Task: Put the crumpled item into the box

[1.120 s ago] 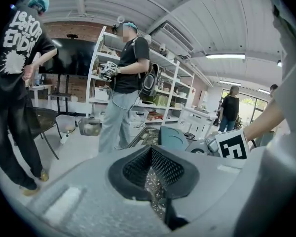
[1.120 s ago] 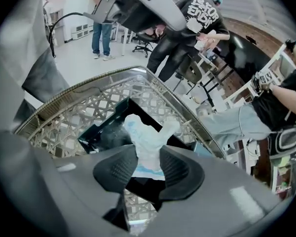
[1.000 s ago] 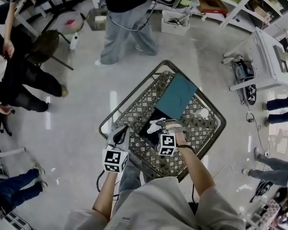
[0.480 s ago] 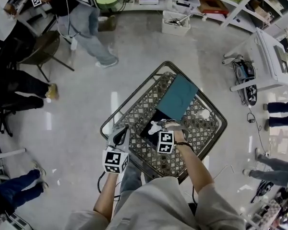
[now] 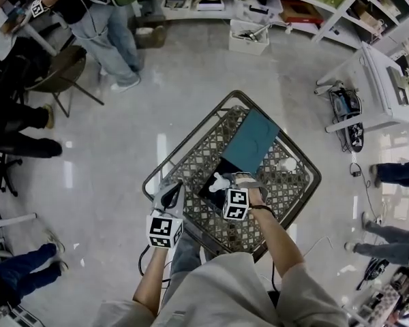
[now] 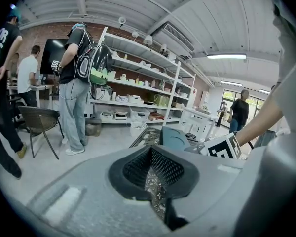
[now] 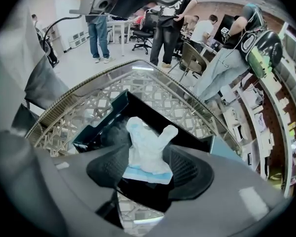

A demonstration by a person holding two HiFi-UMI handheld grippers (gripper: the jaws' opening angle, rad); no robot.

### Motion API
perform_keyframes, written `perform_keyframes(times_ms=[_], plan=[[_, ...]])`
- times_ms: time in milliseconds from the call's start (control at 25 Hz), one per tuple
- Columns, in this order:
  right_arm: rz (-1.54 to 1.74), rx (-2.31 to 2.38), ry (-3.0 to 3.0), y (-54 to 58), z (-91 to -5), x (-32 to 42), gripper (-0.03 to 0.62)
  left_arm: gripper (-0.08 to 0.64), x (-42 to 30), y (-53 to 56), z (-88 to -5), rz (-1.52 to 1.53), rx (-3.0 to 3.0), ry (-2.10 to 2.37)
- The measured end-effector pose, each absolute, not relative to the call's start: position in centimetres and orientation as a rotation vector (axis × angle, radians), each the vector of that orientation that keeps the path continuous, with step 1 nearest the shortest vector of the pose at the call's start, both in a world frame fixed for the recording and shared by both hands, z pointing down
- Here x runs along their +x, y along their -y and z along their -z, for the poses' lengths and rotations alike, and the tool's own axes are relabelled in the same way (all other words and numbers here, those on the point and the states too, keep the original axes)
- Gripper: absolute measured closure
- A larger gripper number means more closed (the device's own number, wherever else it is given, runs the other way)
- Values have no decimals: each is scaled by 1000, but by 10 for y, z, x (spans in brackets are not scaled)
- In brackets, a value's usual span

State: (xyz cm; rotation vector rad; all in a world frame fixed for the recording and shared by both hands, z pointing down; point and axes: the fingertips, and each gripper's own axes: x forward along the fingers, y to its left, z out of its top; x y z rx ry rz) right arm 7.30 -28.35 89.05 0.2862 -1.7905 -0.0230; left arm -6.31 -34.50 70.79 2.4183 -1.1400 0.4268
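Over black box (image 7: pixel 148 107), right gripper (image 7: pixel 150 162) jaws just sprung wide; crumpled item (image 7: pixel 148 149) loose between them. Left gripper (image 6: pixel 151 157) closed, empty, farther off.

This is a working lab or workshop. Tall white shelving (image 6: pixel 138 83) loaded with bins and boxes lines a brick wall (image 6: pixel 39 33), and strip lights (image 6: pixel 226 56) hang under a panelled ceiling (image 6: pixel 138 4). On the polished concrete floor (image 5: pixel 191 94), several people (image 6: pixel 74 78) stand among chairs (image 5: pixel 61 67) and white benches (image 5: pixel 382 80).
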Motion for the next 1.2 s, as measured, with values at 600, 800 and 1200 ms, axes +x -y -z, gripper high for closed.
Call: perform_keyframes(times_ms=[600, 800, 1200], plan=[[-66, 631, 1926, 279, -826, 89, 396, 555, -49, 332, -691, -410, 2452, 1130], [-238, 886, 2010, 274, -799, 95, 465, 555, -50, 327, -685, -415, 2459, 1139], [-607, 1385, 2082, 274, -761, 129, 551, 555, -43, 314, -667, -407, 2490, 1146]])
